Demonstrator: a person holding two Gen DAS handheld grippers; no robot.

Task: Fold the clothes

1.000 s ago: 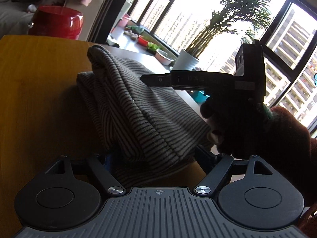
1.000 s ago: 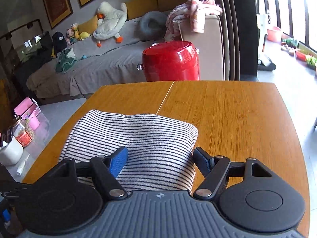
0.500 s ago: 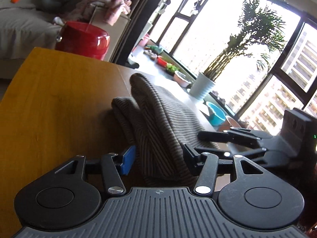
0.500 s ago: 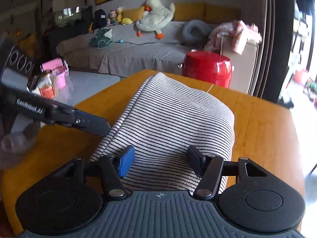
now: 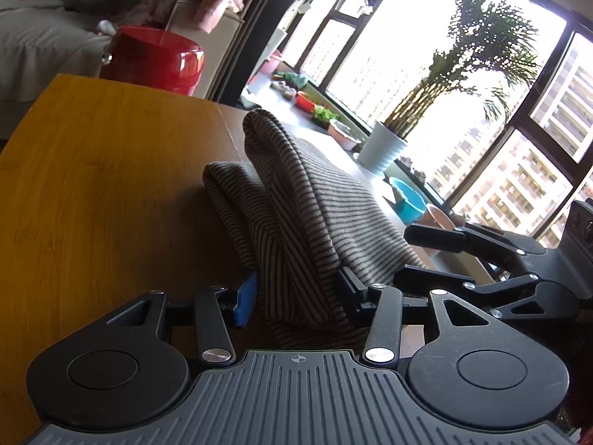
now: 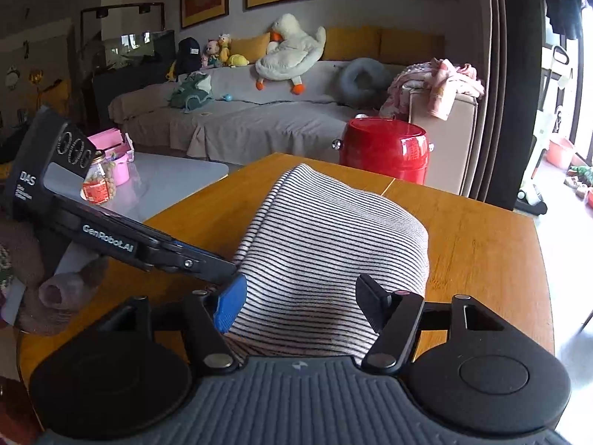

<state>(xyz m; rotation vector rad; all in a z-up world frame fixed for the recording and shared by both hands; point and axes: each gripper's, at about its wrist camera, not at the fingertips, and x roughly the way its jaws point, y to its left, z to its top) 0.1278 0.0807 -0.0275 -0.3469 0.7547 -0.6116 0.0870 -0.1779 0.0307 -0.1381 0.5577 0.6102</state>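
Note:
A grey-and-black striped garment (image 5: pixel 307 200) lies folded in a thick bundle on the wooden table (image 5: pixel 111 170). My left gripper (image 5: pixel 296 294) is shut on the near end of that bundle, its blue and black pads pressing the cloth from both sides. In the right wrist view the same garment (image 6: pixel 333 230) fills the gap of my right gripper (image 6: pixel 302 304), whose jaws are opening around it. The left gripper (image 6: pixel 222 272) comes in from the left and meets the cloth's edge. The right gripper (image 5: pixel 411 256) sits low at the cloth's right side.
A red round stool (image 6: pixel 383 148) stands just past the table's far edge. Beyond it are a grey sofa (image 6: pixel 259 118) with soft toys and a low side table (image 6: pixel 166 178) with a jar. A potted plant (image 5: pixel 381 148) stands by the window.
My left jaws have closed in on the garment's near end. The right gripper swung round to the cloth's side and dropped low; its jaws narrowed, then widened again.

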